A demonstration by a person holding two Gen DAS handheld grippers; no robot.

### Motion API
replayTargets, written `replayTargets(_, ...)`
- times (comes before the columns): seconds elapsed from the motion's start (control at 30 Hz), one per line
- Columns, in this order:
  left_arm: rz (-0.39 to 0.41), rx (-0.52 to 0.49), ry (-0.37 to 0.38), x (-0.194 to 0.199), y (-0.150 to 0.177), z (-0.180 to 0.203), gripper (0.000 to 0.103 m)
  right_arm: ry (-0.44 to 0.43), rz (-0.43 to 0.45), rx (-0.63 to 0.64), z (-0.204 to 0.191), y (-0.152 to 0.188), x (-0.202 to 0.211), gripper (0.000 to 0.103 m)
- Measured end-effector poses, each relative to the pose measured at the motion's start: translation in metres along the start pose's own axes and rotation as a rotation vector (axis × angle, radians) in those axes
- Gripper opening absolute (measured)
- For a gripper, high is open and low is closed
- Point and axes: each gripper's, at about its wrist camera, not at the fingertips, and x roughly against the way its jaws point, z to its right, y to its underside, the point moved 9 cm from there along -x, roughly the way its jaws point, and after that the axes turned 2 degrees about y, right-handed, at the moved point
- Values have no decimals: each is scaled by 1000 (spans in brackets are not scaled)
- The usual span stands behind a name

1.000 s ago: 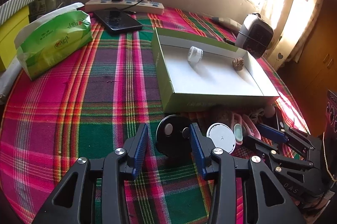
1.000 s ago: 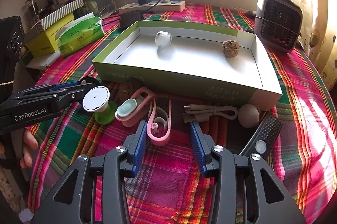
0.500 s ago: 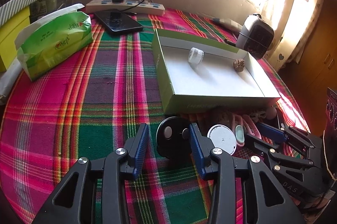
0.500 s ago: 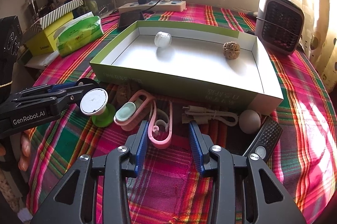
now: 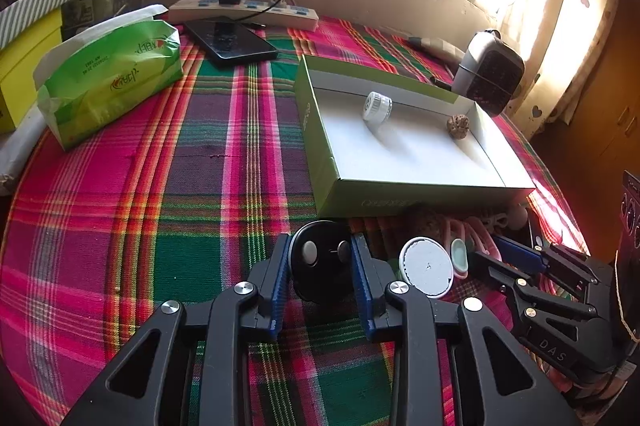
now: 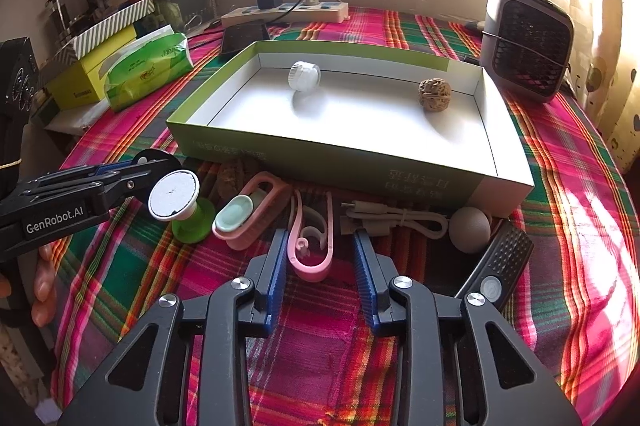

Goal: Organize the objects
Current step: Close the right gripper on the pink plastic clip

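Left wrist view shows the left gripper [image 5: 320,268] low over the table [image 5: 120,206], which has a bright checked cloth on it. A round black disc [image 5: 320,262] sits between its two blue pads. The pads [image 5: 280,278] look like they touch the disc on both sides, so the gripper is closed on it. Just to the right of the disc stands a green stand with a white round top [image 5: 427,272]. Behind both is a flat green box [image 5: 320,146] with a white inside. In the box lie a small white jar [image 5: 377,106] near the back wall and a brown walnut [image 5: 458,124] near the far corner. They are well apart.

Right wrist view shows the right gripper [image 6: 320,262] held open, with nothing in it. A pink clip [image 6: 312,246] lies on the cloth between its pads, not touching them. To the left is a pink holder with a pale green cap [image 6: 248,216]. To the right lie a tied grey cable [image 6: 396,220], a grey ball [image 6: 470,228] and a dark remote [image 6: 500,268]. All of these are in front of the box, outside it. A green tissue pack [image 6: 146,72], a phone [image 5: 230,42] and a small grey heater [image 6: 526,40] sit farther back.
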Motion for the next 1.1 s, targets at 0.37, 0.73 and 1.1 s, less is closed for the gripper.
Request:
replayTargets(0.37, 0, 1, 0, 0, 1, 0, 27, 3, 1, 7, 1, 0, 0, 23)
replayTargets(0.73, 0, 0, 0, 1, 1, 0, 27, -1, 3, 1, 0, -1, 2, 23)
replayTargets(1.1, 12, -1, 3, 6, 0, 1, 27, -3, 16, -2, -3, 0, 6, 23)
